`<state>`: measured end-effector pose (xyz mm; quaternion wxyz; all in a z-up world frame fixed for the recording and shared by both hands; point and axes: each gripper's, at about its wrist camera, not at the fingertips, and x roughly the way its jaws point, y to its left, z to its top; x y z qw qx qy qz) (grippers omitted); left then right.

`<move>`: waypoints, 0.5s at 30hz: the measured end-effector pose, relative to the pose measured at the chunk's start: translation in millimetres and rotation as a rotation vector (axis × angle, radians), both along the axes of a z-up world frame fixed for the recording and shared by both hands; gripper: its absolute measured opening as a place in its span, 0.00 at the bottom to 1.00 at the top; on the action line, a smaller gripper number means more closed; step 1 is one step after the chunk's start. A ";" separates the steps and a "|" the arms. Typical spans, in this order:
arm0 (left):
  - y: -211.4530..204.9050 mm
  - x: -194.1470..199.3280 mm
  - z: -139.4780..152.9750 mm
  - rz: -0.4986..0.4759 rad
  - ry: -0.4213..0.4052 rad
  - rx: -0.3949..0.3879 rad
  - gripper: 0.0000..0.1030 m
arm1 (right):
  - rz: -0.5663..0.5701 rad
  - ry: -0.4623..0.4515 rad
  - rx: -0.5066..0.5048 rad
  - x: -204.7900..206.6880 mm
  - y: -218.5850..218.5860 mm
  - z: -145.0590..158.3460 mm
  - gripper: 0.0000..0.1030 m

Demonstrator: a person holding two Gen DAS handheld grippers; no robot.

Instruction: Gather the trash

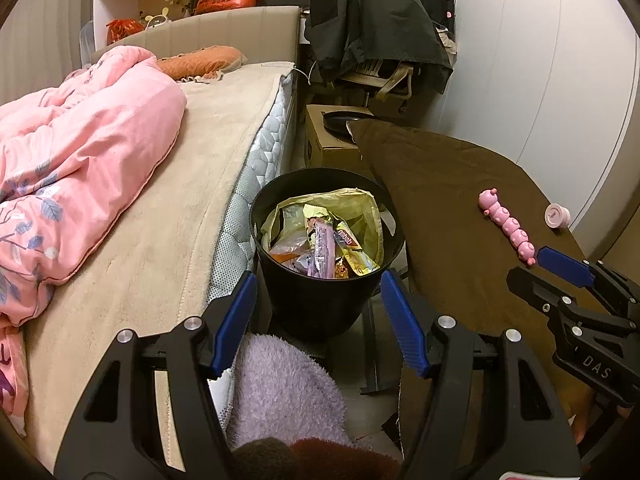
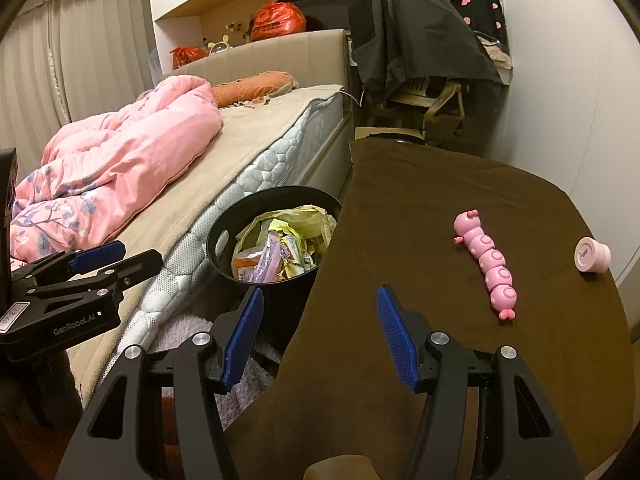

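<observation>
Beside the bed, both the left gripper (image 1: 318,312) and right gripper (image 2: 318,330) gape empty above the bin (image 1: 320,300).

Black bin (image 1: 320,300): smooth plastic wall, showing a faint sheen. Wrappers (image 1: 324,240) inside are looking like glossy foil and film, crinkled, catching light; yellowish bag (image 1: 360,204) around them is reading as thin plastic.

Table cover (image 2: 440,200): brown cloth, matt, slightly napped.

Pink caterpillar toy (image 2: 490,266) and small pink cup (image 2: 592,256): smooth hard plastic, shining softly.

Left gripper (image 1: 320,312) and right gripper (image 2: 320,328): matt black frames, bright metal bolts, blue ribbed pads (image 2: 396,336).

Mattress side (image 1: 264,148): quilted fabric. Bed sheet (image 1: 168,208): beige plush. Quilt (image 1: 80,140): soft pink cloth. Lilac towel (image 1: 280,392): fluffy pile. Box (image 1: 324,140): matt cardboard.
</observation>
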<state>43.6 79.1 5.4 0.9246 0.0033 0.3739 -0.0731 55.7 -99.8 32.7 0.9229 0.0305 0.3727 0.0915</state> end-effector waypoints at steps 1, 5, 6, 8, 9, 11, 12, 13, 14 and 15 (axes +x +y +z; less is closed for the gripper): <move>0.0 -0.4 0.3 0.000 -0.002 0.001 0.59 | 0.000 -0.001 -0.001 -0.2 -0.4 0.1 0.54; 1.1 -0.4 1.6 -0.003 -0.006 0.001 0.59 | -0.007 -0.007 0.000 -1.0 -2.0 3.1 0.54; 1.2 -0.5 1.7 -0.004 -0.007 0.000 0.59 | -0.008 -0.008 0.001 -1.6 -2.3 3.7 0.54; 1.4 -0.8 2.0 -0.004 -0.008 -0.001 0.59 | -0.008 -0.009 0.000 -2.1 -1.1 4.8 0.54; 1.2 -0.8 2.1 -0.005 -0.009 0.000 0.59 | -0.009 -0.010 -0.001 -2.4 -0.8 5.2 0.54; 1.1 -1.5 2.6 -0.006 -0.011 0.001 0.59 | -0.007 -0.008 0.002 -2.3 -0.7 5.3 0.54; 1.1 -1.7 2.8 -0.006 -0.011 0.001 0.59 | -0.008 -0.008 0.001 -2.4 0.1 5.4 0.54; 1.0 -1.6 2.9 -0.006 -0.011 0.001 0.59 | -0.008 -0.008 0.001 -2.4 0.3 5.6 0.54; 0.9 -1.6 3.0 -0.006 -0.011 0.002 0.59 | -0.007 -0.008 0.000 -2.2 0.2 5.4 0.54; 0.9 -1.8 3.1 -0.005 -0.012 0.003 0.59 | -0.008 -0.009 0.001 -2.3 0.3 5.5 0.54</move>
